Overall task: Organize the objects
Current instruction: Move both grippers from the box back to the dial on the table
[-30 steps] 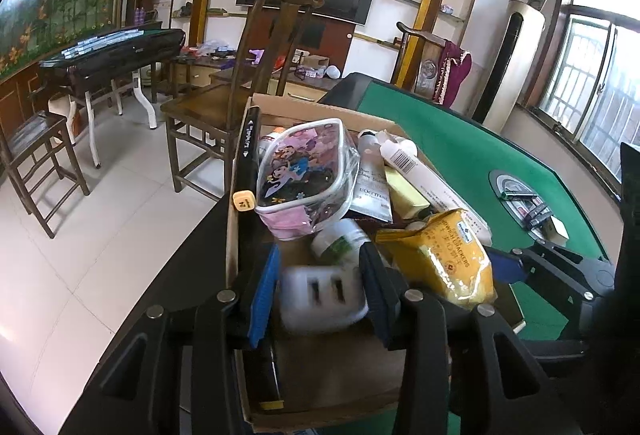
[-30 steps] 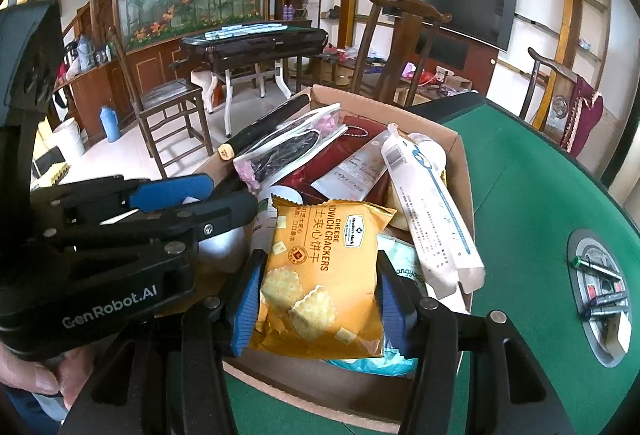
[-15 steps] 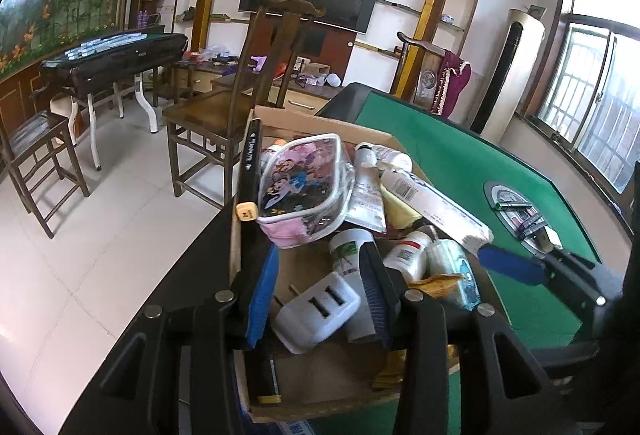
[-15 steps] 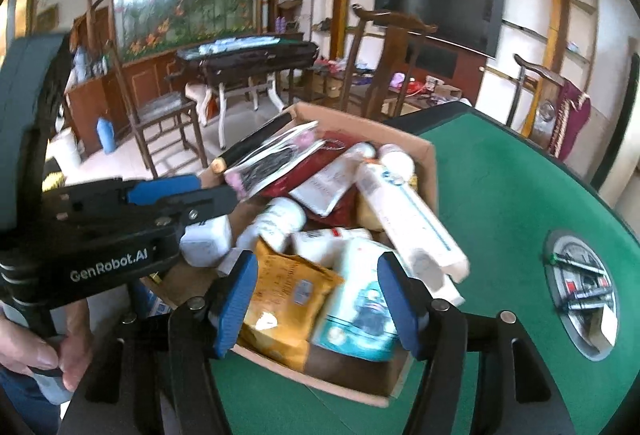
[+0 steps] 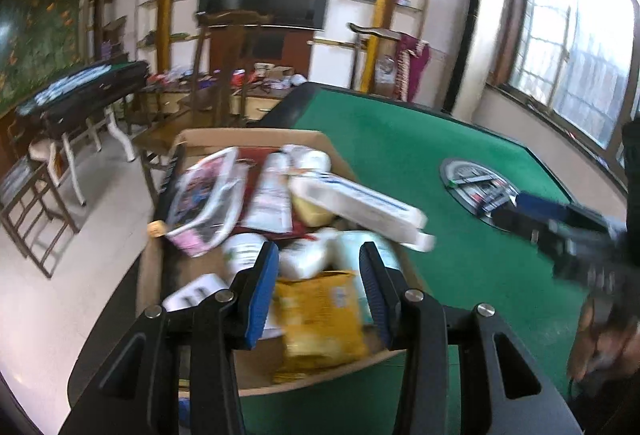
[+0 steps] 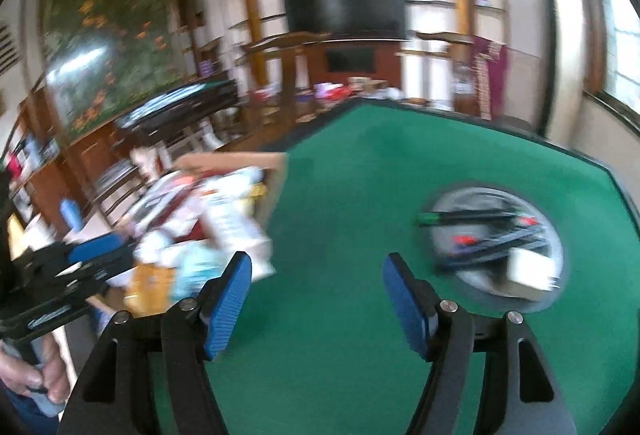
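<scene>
Cardboard box (image 5: 304, 139) full of things sits on my green desk (image 5: 420, 155), at its left edge. My left gripper (image 5: 318, 289) hangs over the near end of the box. Its jaws are partly spread with nothing pinched, and a yellow snack bag (image 5: 320, 315) lies in the box under the gap. A white plug (image 5: 192, 295) lies in the box just left of those jaws. Farther back I see a see-through pouch (image 5: 208, 203) with cartoon pictures, some white tubes, and a long white box (image 5: 356, 207) lying on top of the pile. My right gripper (image 6: 316, 293) is over the bare green desk, between the cardboard box and a round tray (image 6: 500, 251) set in the desk. Its jaws have just been opening, and now they are spread wide with nothing between them. Pens and a small white block lie in the round tray. The right view is blurry, so I cannot read any labels there. A hand (image 6: 36, 375) holds the grip of my left gripper at the bottom left of that view.
</scene>
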